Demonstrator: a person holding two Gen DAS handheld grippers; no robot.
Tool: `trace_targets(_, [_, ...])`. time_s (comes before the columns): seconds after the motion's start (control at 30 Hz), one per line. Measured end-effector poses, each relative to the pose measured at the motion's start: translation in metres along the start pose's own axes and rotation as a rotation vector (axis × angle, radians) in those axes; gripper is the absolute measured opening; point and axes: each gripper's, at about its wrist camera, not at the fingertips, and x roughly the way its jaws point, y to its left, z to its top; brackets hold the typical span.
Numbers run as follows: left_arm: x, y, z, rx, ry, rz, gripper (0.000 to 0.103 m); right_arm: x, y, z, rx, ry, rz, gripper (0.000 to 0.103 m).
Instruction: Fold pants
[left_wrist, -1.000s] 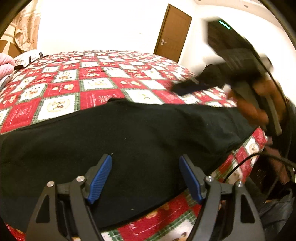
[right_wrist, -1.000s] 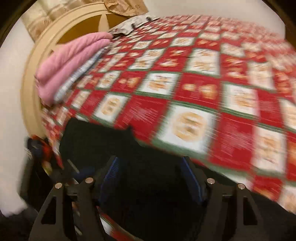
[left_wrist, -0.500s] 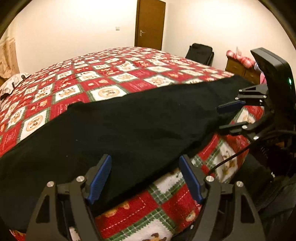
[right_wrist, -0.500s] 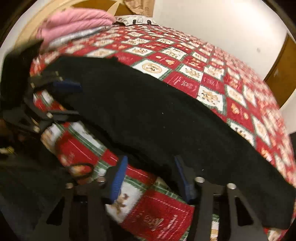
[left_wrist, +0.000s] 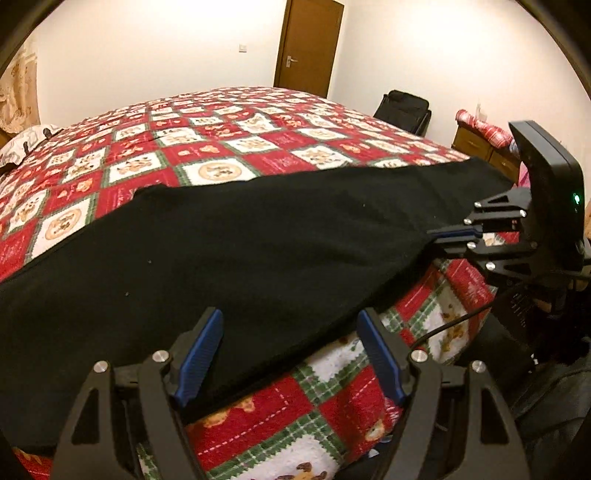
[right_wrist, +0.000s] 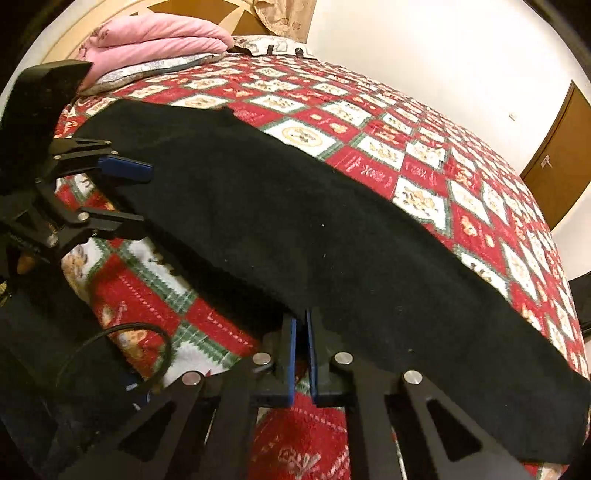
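Black pants (left_wrist: 258, 240) spread flat as one long dark band along near edge of bed (left_wrist: 229, 140), over red-and-white checked quilt (right_wrist: 424, 162); fabric matte, smooth, few wrinkles, tiny lint specks. Near hem overhanging bed edge slightly.

Left gripper (left_wrist: 290, 354) released, blue fingers (left_wrist: 199, 350) spread wide, hem lying just ahead of and between them, not clamped.

Right gripper (right_wrist: 301, 354) clenched on pants hem, blue fingers (right_wrist: 290, 354) pressed nearly together, cloth edge pinched at tips and lifted slightly off quilt.
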Motion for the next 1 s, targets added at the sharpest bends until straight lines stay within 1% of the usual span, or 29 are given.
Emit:
trace_targets(0.1, [-0.005,-0.004,0.003,0.012,-0.014,-0.006,0.078,-0.007,0.003,-0.006,-0.013,0.009,0.002,0.003])
trace_targets(0.2, [-0.007,-0.009,0.006,0.021,-0.024,-0.025,0.078,0.006,0.006,-0.015,-0.026,0.054,0.001,0.004])
trace_targets(0.3, [-0.005,-0.013,0.012,0.037,-0.029,-0.031,0.078,0.007,0.012,-0.016,-0.057,0.032,-0.014,0.005])
trace_targets(0.33, [-0.005,-0.014,0.016,0.045,-0.037,-0.028,0.078,0.006,0.012,-0.016,-0.057,0.038,-0.007,0.007])
trace_targets(0.37, [-0.004,-0.014,0.018,0.047,-0.041,-0.029,0.078,0.004,0.011,-0.015,-0.055,0.046,0.014,0.013])
trace_targets(0.4, [-0.001,-0.014,0.022,0.046,-0.042,-0.031,0.078,0.001,0.008,-0.015,-0.049,0.051,0.042,0.026])
trace_targets(0.43, [0.002,-0.014,0.026,0.045,-0.042,-0.035,0.078,-0.002,0.005,-0.015,-0.037,0.053,0.074,0.034])
trace_targets(0.47, [0.005,-0.015,0.029,0.046,-0.042,-0.041,0.078,-0.008,0.002,-0.015,-0.024,0.048,0.088,0.049])
trace_targets(0.5, [0.009,-0.016,0.033,0.048,-0.041,-0.046,0.078,-0.012,-0.001,-0.015,-0.014,0.040,0.085,0.051])
trace_targets(0.6, [0.022,-0.024,0.039,0.059,-0.021,-0.083,0.078,-0.025,-0.013,-0.016,0.033,0.006,0.069,0.051])
trace_targets(0.67, [0.035,-0.031,0.038,0.082,0.023,-0.071,0.078,-0.029,-0.028,-0.017,0.099,-0.008,0.062,0.051])
trace_targets(0.73, [0.039,-0.034,0.033,0.085,0.044,-0.079,0.078,-0.030,-0.044,-0.022,0.164,-0.020,0.043,0.051])
trace_targets(0.77, [0.040,-0.035,0.029,0.086,0.055,-0.078,0.078,-0.030,-0.052,-0.024,0.190,-0.019,0.042,0.051])
trace_targets(0.83, [0.038,-0.038,0.025,0.111,0.049,-0.060,0.078,-0.027,-0.068,-0.031,0.246,-0.014,0.026,0.051])
trace_targets(0.9, [0.037,-0.040,0.023,0.128,0.052,-0.050,0.078,-0.021,-0.082,-0.041,0.289,0.004,-0.021,0.051])
trace_targets(0.97, [0.036,-0.040,0.024,0.120,0.054,-0.049,0.078,-0.012,-0.095,-0.052,0.327,0.042,-0.051,0.051])
trace_targets(1.0, [0.036,-0.040,0.025,0.112,0.057,-0.047,0.078,-0.010,-0.100,-0.056,0.346,0.040,-0.040,0.051])
